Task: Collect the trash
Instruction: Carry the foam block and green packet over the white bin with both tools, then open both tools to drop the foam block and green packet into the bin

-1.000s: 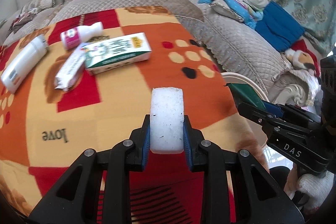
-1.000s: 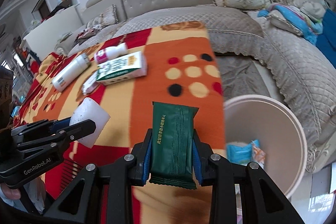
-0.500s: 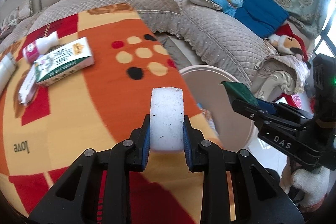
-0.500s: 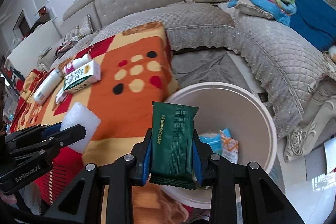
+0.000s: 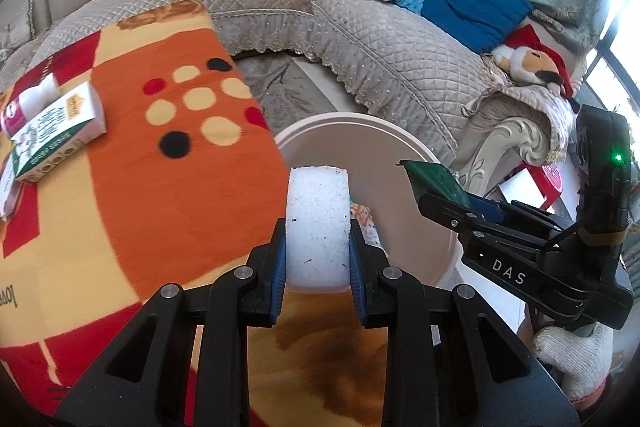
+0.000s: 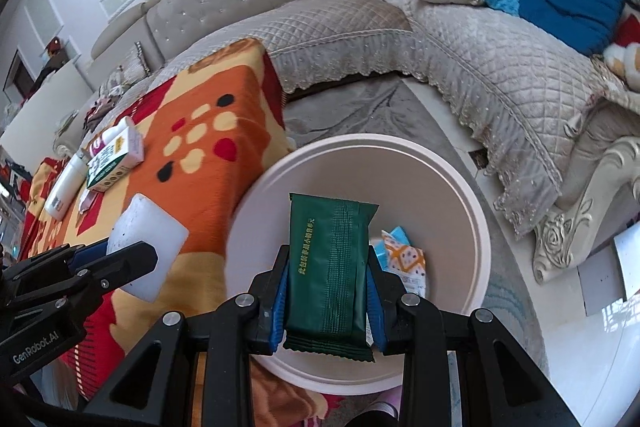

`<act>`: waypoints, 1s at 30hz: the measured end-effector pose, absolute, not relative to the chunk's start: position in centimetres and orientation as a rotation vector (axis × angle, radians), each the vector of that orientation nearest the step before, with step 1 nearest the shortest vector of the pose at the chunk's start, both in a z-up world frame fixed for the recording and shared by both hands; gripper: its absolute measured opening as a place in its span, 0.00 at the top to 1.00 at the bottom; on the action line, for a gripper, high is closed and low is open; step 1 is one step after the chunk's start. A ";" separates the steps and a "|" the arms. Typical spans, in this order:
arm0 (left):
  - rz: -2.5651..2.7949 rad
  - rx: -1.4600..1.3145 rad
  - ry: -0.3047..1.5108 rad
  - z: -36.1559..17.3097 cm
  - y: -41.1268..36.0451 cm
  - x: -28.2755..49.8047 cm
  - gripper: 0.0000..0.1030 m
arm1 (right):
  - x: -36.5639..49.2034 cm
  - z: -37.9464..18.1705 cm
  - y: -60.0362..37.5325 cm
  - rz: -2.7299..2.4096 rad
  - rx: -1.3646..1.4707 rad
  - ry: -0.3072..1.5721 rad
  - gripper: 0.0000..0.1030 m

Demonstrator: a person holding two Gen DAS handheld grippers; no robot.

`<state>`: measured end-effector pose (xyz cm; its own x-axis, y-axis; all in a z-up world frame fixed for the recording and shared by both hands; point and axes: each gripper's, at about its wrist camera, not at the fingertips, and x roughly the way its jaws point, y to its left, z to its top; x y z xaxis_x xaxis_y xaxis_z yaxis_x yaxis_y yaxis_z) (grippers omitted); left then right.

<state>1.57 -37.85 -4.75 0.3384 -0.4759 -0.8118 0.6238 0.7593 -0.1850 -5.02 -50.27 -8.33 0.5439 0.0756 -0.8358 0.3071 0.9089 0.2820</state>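
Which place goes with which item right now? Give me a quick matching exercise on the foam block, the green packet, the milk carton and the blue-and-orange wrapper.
Items:
1. white foam block
2. green packet
3. milk carton
4. blue-and-orange wrapper

Places:
A. lying on the orange blanket
B. clamped in the right gripper
C. inside the white bin
D. clamped in the left gripper

Pairs: 1-D, 2-B, 3-A, 4-C

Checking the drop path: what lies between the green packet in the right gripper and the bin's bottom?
Right wrist view: nothing between; green packet hangs over bin, blue-and-orange wrappers at its bottom.
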 end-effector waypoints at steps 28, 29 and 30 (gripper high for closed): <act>-0.772 0.127 1.077 -6.7 -40.2 2.1 0.71 | -5.2 -11.4 -53.2 -0.193 0.514 1.049 0.58; -0.773 0.127 1.081 -6.8 -40.2 2.1 0.67 | -5.2 -11.5 -53.3 -0.194 0.516 1.052 0.58; -0.773 0.124 1.084 -6.9 -40.1 2.2 0.65 | -5.2 -11.6 -53.3 -0.194 0.518 1.054 0.58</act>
